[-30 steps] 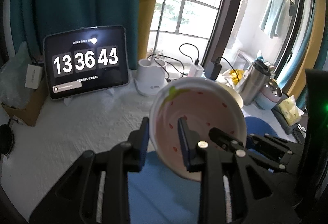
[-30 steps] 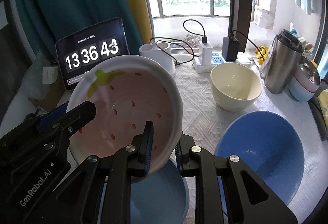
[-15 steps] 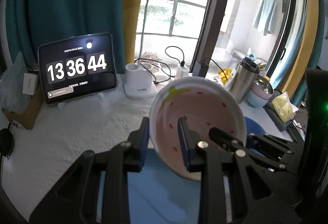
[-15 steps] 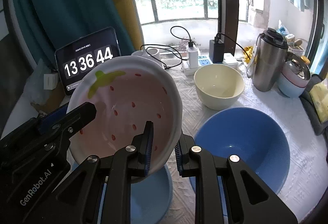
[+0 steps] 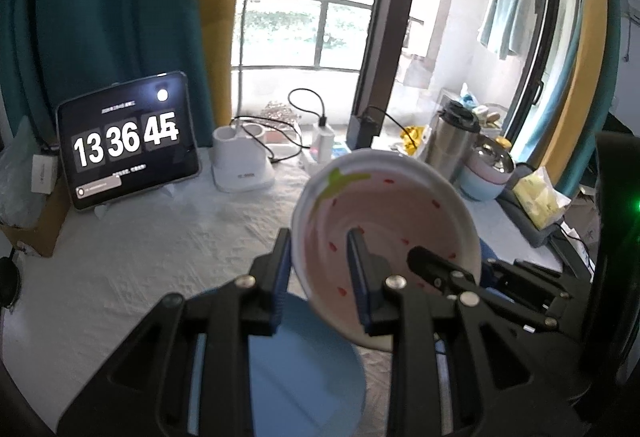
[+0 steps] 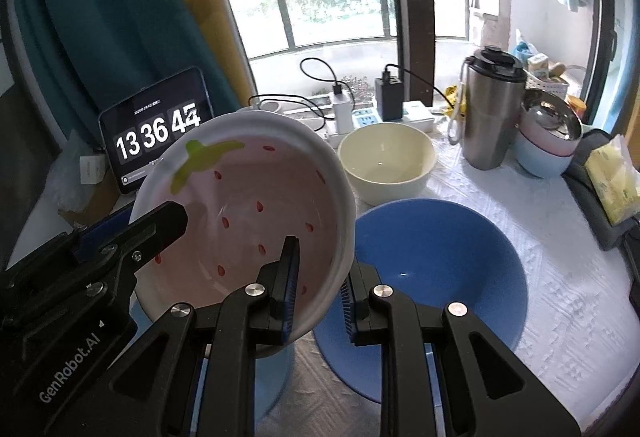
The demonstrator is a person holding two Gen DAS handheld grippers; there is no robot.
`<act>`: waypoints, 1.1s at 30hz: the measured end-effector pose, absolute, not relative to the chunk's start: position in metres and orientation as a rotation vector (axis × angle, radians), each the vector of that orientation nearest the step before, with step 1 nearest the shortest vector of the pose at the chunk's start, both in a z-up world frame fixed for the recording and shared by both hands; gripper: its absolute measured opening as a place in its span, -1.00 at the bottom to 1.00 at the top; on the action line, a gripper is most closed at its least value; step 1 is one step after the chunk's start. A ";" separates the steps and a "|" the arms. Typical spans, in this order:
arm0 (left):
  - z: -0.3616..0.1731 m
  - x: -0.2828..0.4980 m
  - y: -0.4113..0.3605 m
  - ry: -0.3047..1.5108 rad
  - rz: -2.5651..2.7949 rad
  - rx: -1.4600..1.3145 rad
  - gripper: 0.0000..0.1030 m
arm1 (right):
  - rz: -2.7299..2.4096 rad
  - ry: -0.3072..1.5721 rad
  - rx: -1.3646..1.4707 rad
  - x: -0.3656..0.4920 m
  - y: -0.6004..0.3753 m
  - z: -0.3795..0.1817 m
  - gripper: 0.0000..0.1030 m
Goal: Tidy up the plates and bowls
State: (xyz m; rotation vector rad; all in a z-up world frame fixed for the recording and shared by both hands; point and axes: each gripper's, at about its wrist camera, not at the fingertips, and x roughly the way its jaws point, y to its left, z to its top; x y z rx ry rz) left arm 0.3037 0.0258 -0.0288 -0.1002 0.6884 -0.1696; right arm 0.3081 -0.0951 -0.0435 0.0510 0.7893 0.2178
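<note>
Both grippers clamp the strawberry bowl point(image 6: 240, 221) by opposite rims, left gripper point(image 5: 320, 273), right gripper point(image 6: 318, 285); it hangs tilted, the big blue bowl point(image 6: 440, 269) just right, nearer the right.

Left hand-held gripper point(image 5: 320, 269) clamped on the near rim of a tilted pink strawberry bowl point(image 5: 384, 237), right hand-held gripper point(image 5: 432, 269) gripping the bowl's right side, pale blue plate point(image 5: 304, 373) beneath the bowl, clock tablet point(image 5: 128, 137) far left of it, white-covered bench point(image 5: 140, 237)
</note>
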 end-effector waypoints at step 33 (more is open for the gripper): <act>-0.058 0.303 -0.060 0.777 -0.242 -0.029 -0.46 | 0.131 0.835 0.142 0.292 -0.185 -0.074 -0.59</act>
